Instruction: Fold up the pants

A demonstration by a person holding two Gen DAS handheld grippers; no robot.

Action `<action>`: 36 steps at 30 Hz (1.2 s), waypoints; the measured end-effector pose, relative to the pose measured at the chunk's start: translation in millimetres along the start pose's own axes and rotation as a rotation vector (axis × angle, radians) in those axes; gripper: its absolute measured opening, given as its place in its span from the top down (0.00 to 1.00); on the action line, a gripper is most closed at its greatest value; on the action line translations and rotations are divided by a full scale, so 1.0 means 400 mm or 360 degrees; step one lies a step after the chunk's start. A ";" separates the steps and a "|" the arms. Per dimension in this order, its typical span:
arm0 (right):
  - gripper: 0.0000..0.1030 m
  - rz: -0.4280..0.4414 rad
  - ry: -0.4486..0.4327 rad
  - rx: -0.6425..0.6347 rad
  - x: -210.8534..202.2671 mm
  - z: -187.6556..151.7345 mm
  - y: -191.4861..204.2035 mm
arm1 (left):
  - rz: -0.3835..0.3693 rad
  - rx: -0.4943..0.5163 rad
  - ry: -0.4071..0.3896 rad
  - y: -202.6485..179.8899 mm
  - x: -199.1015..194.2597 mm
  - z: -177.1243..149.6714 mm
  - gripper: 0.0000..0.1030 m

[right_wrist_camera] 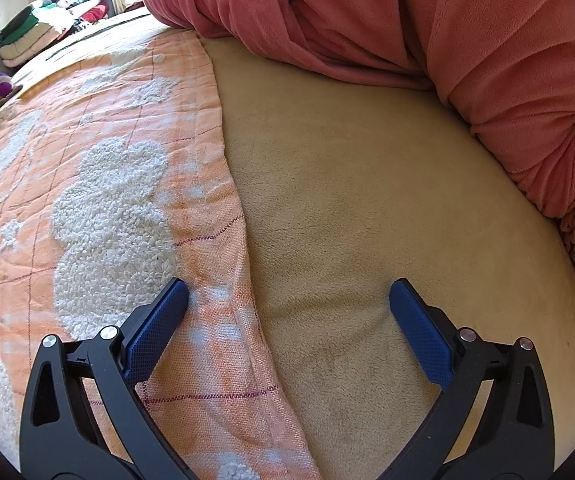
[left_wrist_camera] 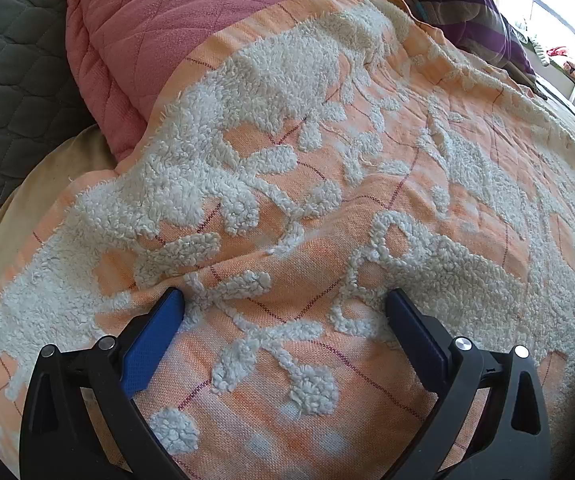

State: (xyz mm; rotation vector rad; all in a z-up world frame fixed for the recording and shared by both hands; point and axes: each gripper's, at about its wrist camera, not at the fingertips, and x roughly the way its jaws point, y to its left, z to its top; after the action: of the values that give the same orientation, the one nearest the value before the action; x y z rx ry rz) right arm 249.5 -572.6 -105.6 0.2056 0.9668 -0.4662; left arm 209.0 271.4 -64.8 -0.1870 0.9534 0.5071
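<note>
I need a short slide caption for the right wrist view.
Open right gripper straddling the edge of the orange tufted blanket on the tan sheet.

Orange blanket [left_wrist_camera: 367, 184], white tufted floral pattern; pink quilted pillow [left_wrist_camera: 135, 28]; tan sheet [right_wrist_camera: 367, 200].

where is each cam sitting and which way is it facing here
Left wrist: on the left gripper, looking along its open blue fingers, low over the orange tufted blanket.
Right wrist: on the right gripper, fingers open, straddling the blanket's edge and a tan sheet.
Shared: the blanket, pink quilt and tan sheet; no pants visible.
</note>
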 end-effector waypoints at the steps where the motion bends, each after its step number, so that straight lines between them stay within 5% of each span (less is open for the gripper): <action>1: 0.08 0.0000 0.0000 0.0000 0.000 0.000 0.000 | 0.0002 0.0001 0.0000 -0.001 0.000 0.000 0.04; 36: 0.08 0.0001 0.0000 0.0000 0.001 0.000 0.000 | 0.0000 -0.0001 0.0000 0.004 -0.005 -0.002 0.04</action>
State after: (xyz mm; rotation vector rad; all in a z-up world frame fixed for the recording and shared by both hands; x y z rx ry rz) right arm 249.6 -572.9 -105.8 0.2061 0.9668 -0.4658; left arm 206.8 272.0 -63.4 -0.1874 0.9530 0.5072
